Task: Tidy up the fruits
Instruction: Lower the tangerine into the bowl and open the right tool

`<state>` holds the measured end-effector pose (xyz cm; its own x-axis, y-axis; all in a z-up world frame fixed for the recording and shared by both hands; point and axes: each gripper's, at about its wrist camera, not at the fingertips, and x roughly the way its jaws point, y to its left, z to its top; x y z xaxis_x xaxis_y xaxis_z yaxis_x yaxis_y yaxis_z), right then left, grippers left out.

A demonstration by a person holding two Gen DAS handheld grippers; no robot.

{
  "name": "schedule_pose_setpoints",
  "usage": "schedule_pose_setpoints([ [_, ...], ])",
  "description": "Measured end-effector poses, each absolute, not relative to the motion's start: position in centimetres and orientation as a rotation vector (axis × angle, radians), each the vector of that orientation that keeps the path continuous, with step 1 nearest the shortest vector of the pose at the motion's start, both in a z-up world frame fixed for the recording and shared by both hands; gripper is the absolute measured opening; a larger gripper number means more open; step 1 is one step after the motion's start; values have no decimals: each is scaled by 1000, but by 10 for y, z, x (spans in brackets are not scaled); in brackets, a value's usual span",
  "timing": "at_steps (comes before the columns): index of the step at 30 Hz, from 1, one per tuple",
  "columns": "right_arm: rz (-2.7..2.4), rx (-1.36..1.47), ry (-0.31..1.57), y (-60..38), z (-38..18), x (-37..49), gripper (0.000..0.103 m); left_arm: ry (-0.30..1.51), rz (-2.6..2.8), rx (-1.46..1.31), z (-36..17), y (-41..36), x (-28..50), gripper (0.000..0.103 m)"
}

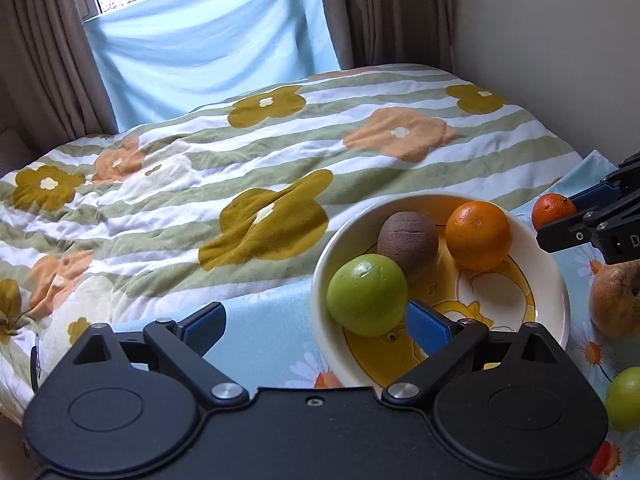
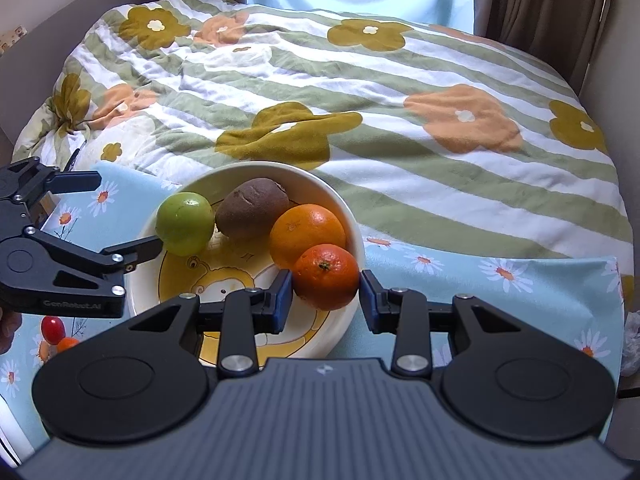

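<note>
Your left gripper (image 1: pixel 313 330) has its fingers spread wide with nothing between them. The green apple (image 1: pixel 367 295) sits in the bowl (image 1: pixel 558 280) just ahead of your right-hand finger pad (image 1: pixel 426 330), at the bowl's near left side, so it reads as set down. Draw this gripper straight back from the bowl without clipping the rim or nudging the apple, which lies against the kiwi (image 1: pixel 407 242).

Beyond the kiwi, further right in the bowl, is the large orange (image 1: pixel 478 235).

Your right gripper (image 2: pixel 326 294) has its fingers closed on the small mandarin (image 2: pixel 326 276), one pad on each side of it. The mandarin hangs between them over the bowl's near right rim, close in front of the large orange. To finish this step well, carry it a little forward and inward so it clears the rim, lower it until it rests on the bowl's floor beside the orange, and only then open. Release gently; a round fruit let go too high could roll out or knock the others.

Past the bowl on your right, a brownish pear (image 1: pixel 616 300) and a second green fruit (image 1: pixel 624 398) lie on the daisy-print cloth (image 2: pixel 520 300), likely next.
</note>
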<state>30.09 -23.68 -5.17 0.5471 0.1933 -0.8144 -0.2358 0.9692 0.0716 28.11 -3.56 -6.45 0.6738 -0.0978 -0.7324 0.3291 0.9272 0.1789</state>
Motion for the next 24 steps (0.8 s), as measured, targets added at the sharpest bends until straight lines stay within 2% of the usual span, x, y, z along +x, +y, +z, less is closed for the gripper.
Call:
schedule_pose_setpoints([
  [7,278,-63,994,-223,-63,299,51,799,-214,224,-50,-21,268,99],
  [21,320,-90,988,-203,-83,296,52,785,-202,222,-49,-17,254,99],
  [22,322,-97,980,-202,-82,295,54,786,-202,221,-48,-18,253,99],
  [23,318,-109,968,-202,-82,294,65,788,-203,218,-48,-18,253,99],
  [24,308,-119,957,-201,-80,293,81,790,-203,215,-47,-18,253,99],
])
